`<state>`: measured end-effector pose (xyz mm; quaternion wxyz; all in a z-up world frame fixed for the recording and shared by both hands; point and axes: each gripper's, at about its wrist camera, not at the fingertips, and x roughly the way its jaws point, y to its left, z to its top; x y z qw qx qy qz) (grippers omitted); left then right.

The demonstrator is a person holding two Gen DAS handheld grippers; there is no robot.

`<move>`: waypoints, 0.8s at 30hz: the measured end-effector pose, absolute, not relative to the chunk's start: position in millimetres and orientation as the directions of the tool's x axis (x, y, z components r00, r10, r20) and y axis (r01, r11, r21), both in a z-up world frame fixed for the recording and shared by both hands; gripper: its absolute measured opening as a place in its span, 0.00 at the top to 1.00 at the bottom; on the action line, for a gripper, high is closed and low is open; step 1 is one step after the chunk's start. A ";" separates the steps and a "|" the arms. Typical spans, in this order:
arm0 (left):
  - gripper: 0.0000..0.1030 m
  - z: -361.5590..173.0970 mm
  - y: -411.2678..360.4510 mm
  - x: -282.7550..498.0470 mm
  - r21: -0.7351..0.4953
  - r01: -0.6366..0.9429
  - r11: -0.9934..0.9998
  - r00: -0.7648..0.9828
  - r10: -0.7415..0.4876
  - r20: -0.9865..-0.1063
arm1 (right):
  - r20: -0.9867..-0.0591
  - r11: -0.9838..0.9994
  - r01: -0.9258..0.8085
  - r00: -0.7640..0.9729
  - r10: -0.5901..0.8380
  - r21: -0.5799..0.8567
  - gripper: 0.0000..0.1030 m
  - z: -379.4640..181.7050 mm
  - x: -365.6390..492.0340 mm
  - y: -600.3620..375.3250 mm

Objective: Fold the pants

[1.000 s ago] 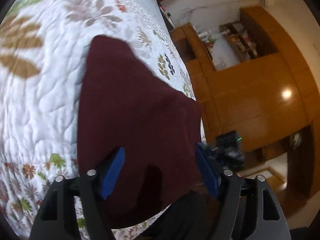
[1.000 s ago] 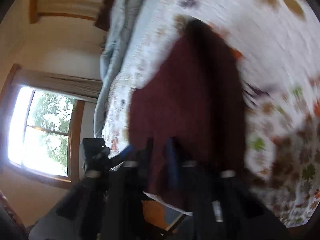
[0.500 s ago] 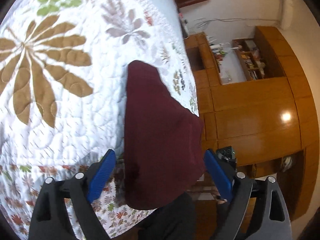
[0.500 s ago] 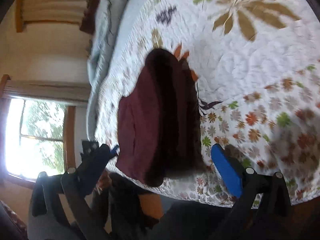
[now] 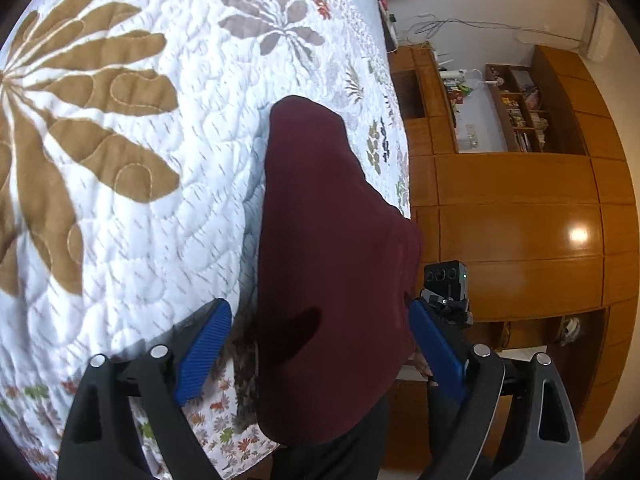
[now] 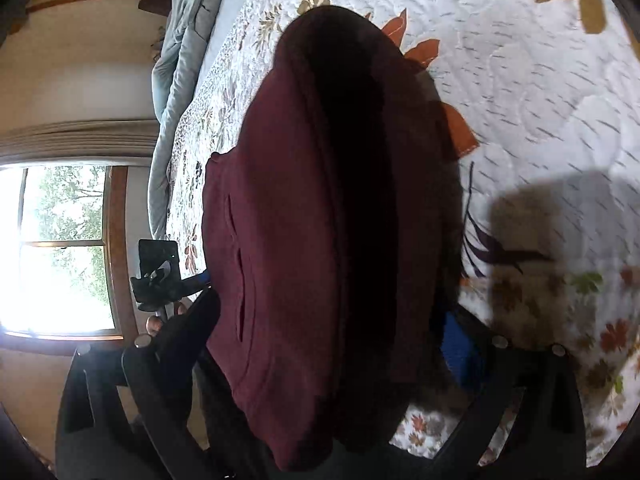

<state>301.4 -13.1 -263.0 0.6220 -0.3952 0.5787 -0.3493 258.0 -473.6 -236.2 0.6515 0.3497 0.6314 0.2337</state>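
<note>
The maroon pants (image 5: 328,248) lie folded in a narrow stack on the quilted bedspread (image 5: 132,168), near the bed's edge. My left gripper (image 5: 320,344) is open, its blue pads (image 5: 202,346) on either side of the stack's near end, not touching it. In the right wrist view the pants (image 6: 320,232) fill the middle, with a pocket slit on the left part. My right gripper (image 6: 332,344) is open and straddles the near end of the stack; its pads are mostly hidden behind the cloth.
The bed edge runs close past the pants. Wooden wardrobe and shelves (image 5: 520,208) stand beyond it. A light blue blanket (image 6: 180,40) is bunched at the far end of the bed, and a window (image 6: 60,248) is on the left.
Both grippers pulled back from the pants, and the right one opened from nearly shut. The right gripper has since come in close again. The pants stay flat on the bed.
</note>
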 end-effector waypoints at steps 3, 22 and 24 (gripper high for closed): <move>0.12 -261.7 -26.7 305.5 -0.889 -0.003 0.459 0.037 -0.888 -0.459 | -0.646 0.634 0.130 0.076 0.760 0.762 0.02 -238.0 255.9 -469.9; 0.53 -265.2 -67.8 305.9 -0.809 0.034 0.586 -0.028 -0.809 -0.587 | -0.703 0.699 0.080 0.068 0.708 0.711 0.41 -234.2 254.2 -453.3; 0.59 -265.8 -65.2 303.3 -0.816 0.037 0.577 -0.022 -0.816 -0.578 | -0.703 0.700 0.069 0.081 0.706 0.711 0.47 -228.3 249.6 -452.6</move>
